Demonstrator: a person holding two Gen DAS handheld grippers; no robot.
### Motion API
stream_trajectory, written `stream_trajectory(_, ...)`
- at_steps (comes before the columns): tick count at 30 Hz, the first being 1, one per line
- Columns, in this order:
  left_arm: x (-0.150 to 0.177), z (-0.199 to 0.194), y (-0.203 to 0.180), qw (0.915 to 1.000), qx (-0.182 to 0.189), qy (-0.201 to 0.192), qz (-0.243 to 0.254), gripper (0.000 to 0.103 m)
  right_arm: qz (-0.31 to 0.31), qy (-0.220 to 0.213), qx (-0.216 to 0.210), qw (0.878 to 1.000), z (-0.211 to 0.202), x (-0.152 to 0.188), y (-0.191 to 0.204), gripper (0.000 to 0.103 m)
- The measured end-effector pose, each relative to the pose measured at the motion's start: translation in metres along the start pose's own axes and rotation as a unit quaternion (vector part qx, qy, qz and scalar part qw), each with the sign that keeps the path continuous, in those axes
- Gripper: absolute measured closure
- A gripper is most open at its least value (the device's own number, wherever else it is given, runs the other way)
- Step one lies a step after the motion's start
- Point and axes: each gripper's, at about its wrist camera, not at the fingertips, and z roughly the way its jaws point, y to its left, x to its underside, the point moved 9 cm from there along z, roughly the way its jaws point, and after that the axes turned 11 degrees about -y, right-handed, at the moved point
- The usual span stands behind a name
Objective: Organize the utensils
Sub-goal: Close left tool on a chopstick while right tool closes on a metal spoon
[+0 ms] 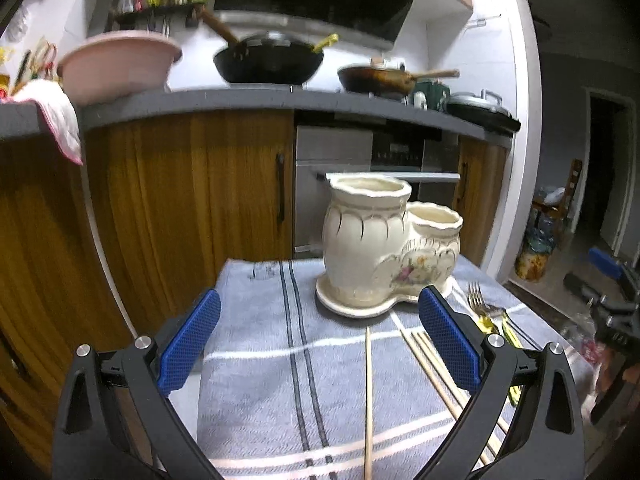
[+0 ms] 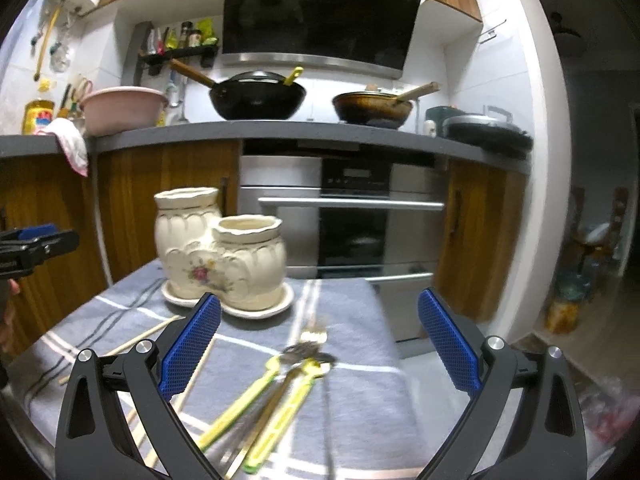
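Note:
A cream ceramic double-pot utensil holder [image 1: 380,248] [image 2: 220,256] stands on its saucer at the far side of a grey striped cloth [image 1: 280,380] [image 2: 352,320]. Both pots look empty. Several wooden chopsticks [image 1: 368,400] [image 2: 160,330] lie on the cloth. Forks and spoons with yellow-green handles [image 2: 280,384] [image 1: 486,316] lie in a pile right of them. My left gripper [image 1: 320,344] is open and empty above the chopsticks. My right gripper [image 2: 320,344] is open and empty above the fork pile. The left gripper also shows at the left edge of the right wrist view [image 2: 36,240].
Behind the small table runs a kitchen counter [image 2: 280,132] with a pink basin [image 2: 124,108], a black wok [image 2: 258,96] and a brown pan [image 2: 372,110]. Wooden cabinets and an oven [image 2: 348,220] stand below. The cloth's right edge drops to the floor.

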Motion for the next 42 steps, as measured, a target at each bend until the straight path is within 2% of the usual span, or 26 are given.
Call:
stream_trajectory(4,0.007,0.008,0.002,0.9988,0.016,0.045,-0.013,0.005,0.012,0.043,0.001,0.999,-0.005,-0.007,-0.021,0.005)
stream_trajectory(10,0.025,0.022,-0.006,0.9949,0.027,0.098,0.004,0.005,-0.002,0.118,0.022,0.993,-0.005,0.015,-0.043,0.005)
stream_trajectory(15,0.051,0.034,-0.021,0.9862,0.041,0.154,0.044,0.005,-0.011,0.185,0.015,0.982,0.007,0.049,-0.038,0.005)
stream_trajectory(26,0.087,0.049,-0.037,0.9693,0.053,0.223,0.089,0.005,-0.018,0.283,-0.036,0.958,0.039,0.094,-0.016,0.007)
stream_trajectory(29,0.095,0.054,-0.039,0.9643,0.057,0.241,0.095,0.007,-0.011,0.311,-0.050,0.949,0.046,0.105,-0.015,0.019)
stream_trajectory(31,0.100,0.057,-0.040,0.9608,0.064,0.252,0.095,0.015,-0.011,0.326,-0.058,0.943,0.049,0.112,-0.013,0.034)
stream_trajectory(33,0.103,0.058,-0.042,0.9573,0.078,0.263,0.090,0.017,-0.013,0.337,-0.063,0.939,0.052,0.117,-0.012,0.043)
stream_trajectory(35,0.106,0.059,-0.047,0.9541,0.090,0.271,0.090,0.019,0.000,0.344,-0.080,0.936,0.054,0.118,-0.009,0.049)
stream_trajectory(40,0.118,0.066,-0.056,0.9385,0.115,0.307,0.109,0.038,-0.001,0.358,-0.102,0.928,0.066,0.116,-0.001,0.066)
stream_trajectory(42,0.120,0.071,-0.058,0.9343,0.123,0.317,0.108,0.040,-0.002,0.361,-0.108,0.926,0.069,0.115,0.000,0.071)
